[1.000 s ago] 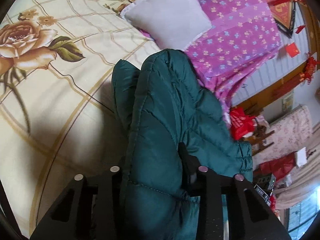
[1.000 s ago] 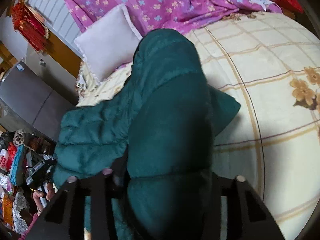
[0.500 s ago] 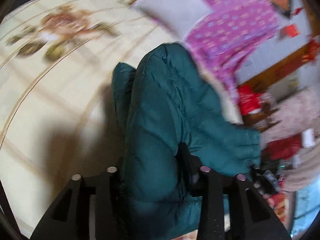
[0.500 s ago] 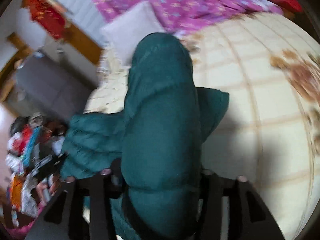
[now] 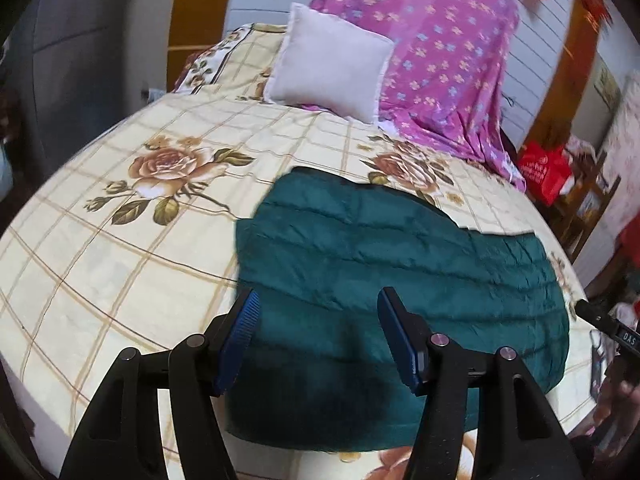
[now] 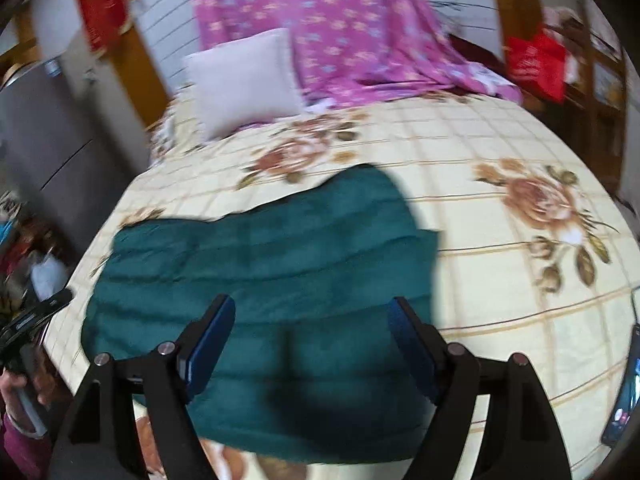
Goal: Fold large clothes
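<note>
Bedspread [image 5: 120, 264] bears the green jacket [image 5: 400, 280], long axis lying left-right.

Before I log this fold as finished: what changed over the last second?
Both grippers let go of the green jacket: the left gripper and right gripper pulled back, jaws opening, nothing between them. The jacket now lies folded on the bed. The pillow stayed put.
</note>
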`<action>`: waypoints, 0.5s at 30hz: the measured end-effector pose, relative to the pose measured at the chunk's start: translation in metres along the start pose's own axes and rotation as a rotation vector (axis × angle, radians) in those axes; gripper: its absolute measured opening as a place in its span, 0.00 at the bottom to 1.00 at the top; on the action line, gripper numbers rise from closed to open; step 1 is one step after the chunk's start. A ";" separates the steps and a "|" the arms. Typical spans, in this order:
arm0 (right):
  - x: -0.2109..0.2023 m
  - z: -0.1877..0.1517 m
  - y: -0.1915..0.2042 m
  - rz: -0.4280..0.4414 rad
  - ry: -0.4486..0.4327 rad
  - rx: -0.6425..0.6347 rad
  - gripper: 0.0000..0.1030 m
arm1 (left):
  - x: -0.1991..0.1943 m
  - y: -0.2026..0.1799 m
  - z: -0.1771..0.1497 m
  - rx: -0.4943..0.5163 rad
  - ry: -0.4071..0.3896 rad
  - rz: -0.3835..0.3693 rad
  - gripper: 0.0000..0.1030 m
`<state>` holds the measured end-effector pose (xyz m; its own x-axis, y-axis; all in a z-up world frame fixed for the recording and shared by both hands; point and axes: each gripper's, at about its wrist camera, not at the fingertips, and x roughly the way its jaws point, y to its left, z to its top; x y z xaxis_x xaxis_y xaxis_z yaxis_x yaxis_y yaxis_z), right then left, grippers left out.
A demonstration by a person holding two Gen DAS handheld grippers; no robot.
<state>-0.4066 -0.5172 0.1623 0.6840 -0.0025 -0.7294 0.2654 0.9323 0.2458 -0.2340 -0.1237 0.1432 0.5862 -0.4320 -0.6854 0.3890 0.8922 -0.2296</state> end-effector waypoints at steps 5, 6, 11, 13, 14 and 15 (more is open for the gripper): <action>0.035 -0.024 0.043 -0.062 0.026 -0.073 0.80 | 0.020 -0.029 -0.029 0.050 0.036 0.043 0.41; 0.044 -0.028 0.047 -0.080 0.025 -0.084 0.80 | 0.027 -0.035 -0.033 0.063 0.048 0.064 0.41; 0.071 -0.042 0.060 -0.185 0.013 -0.163 0.82 | 0.038 -0.043 -0.047 0.082 0.032 0.134 0.43; 0.074 -0.044 0.063 -0.199 0.020 -0.182 0.86 | 0.039 -0.045 -0.049 0.084 0.031 0.147 0.44; 0.075 -0.043 0.064 -0.197 0.028 -0.178 0.87 | 0.040 -0.047 -0.050 0.090 0.031 0.162 0.44; 0.076 -0.041 0.061 -0.185 0.039 -0.162 0.91 | 0.040 -0.048 -0.052 0.098 0.029 0.174 0.44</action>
<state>-0.3663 -0.4460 0.0960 0.6064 -0.1672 -0.7774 0.2691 0.9631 0.0028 -0.2664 -0.1772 0.0911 0.6308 -0.2670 -0.7285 0.3514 0.9354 -0.0386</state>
